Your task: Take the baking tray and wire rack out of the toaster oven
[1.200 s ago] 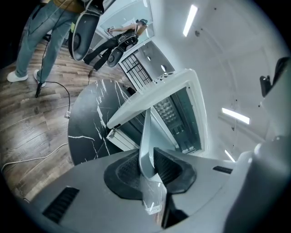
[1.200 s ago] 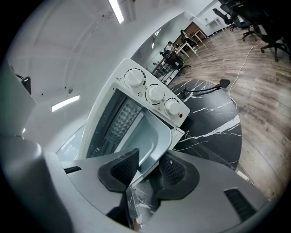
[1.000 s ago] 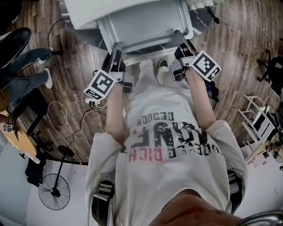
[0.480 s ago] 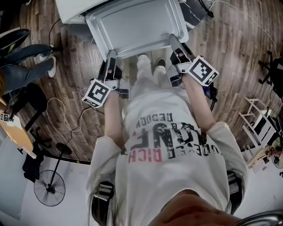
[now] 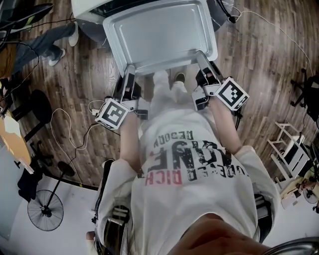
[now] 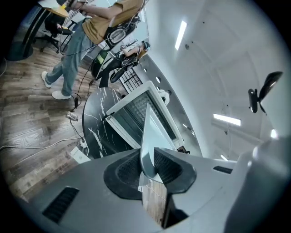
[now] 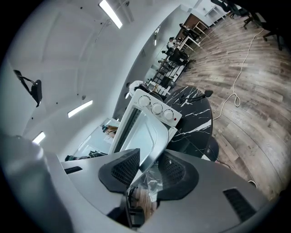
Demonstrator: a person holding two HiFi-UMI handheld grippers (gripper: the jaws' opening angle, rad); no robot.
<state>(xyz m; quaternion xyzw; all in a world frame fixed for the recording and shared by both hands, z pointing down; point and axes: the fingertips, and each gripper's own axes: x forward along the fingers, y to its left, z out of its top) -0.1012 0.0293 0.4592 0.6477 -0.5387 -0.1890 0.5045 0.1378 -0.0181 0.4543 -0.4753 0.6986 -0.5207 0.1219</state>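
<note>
A silver baking tray (image 5: 159,35) hangs level in front of the white toaster oven (image 5: 87,12), held by its near rim at both corners. My left gripper (image 5: 128,70) is shut on the near left corner, and my right gripper (image 5: 200,56) on the near right corner. In the left gripper view the tray's rim (image 6: 148,136) stands edge-on between the pads of the left gripper (image 6: 148,166), with the oven (image 6: 136,107) open beyond. In the right gripper view the right gripper (image 7: 150,170) pinches the tray (image 7: 148,129) before the oven (image 7: 157,109). I cannot make out the wire rack.
The oven stands on a round black marble table (image 6: 97,132) (image 7: 200,123). Another person (image 6: 86,27) stands at the left, legs showing (image 5: 55,40). Cables and a power strip (image 6: 79,154) lie on the wood floor. A fan (image 5: 45,209) stands at the lower left.
The tray has come further out of the oven toward me and risen a little. Both grippers moved back with it, still gripping its near corners.
</note>
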